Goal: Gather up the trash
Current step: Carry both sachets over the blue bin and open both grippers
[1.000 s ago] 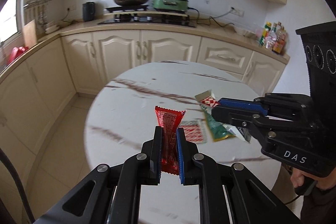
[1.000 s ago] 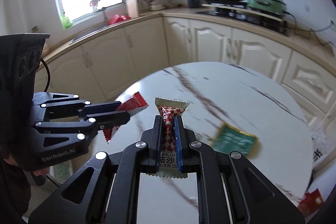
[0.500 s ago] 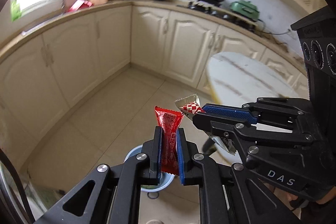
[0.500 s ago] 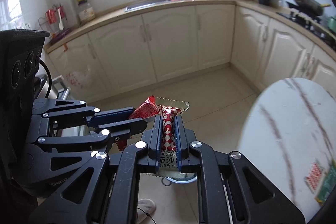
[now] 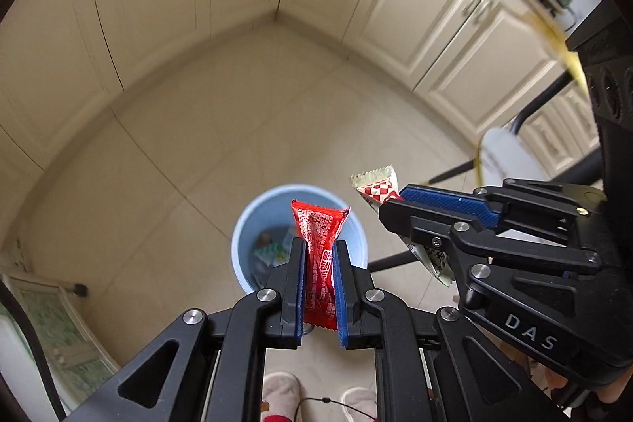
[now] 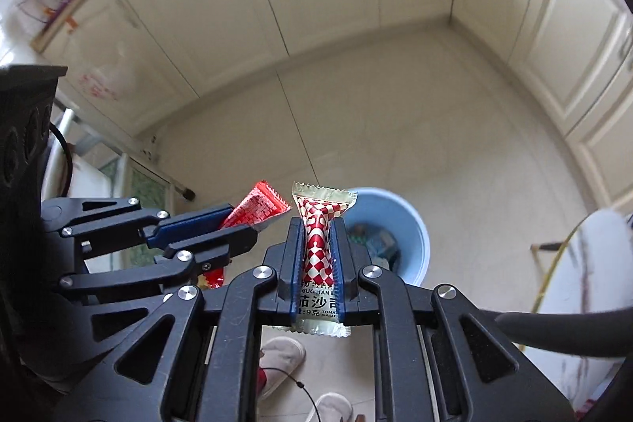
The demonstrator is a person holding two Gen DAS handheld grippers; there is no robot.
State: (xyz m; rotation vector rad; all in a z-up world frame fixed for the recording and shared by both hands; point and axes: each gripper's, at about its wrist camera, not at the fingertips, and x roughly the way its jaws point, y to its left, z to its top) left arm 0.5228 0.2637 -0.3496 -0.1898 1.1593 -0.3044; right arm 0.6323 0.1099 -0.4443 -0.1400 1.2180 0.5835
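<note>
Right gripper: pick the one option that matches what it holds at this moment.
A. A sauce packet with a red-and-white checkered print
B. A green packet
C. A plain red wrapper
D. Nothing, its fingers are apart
A. The right gripper is shut on the checkered sauce packet above the blue bin, while the plain red wrapper sits in the left gripper.

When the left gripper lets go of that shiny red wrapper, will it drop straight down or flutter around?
The crinkly red plastic wrapper looks thin and nearly empty, so it is probably very light and may flutter. It pinches in between the fingers of the left gripper, so it seems floppy. It hangs over the round blue plastic bin, so it would likely land inside.
</note>
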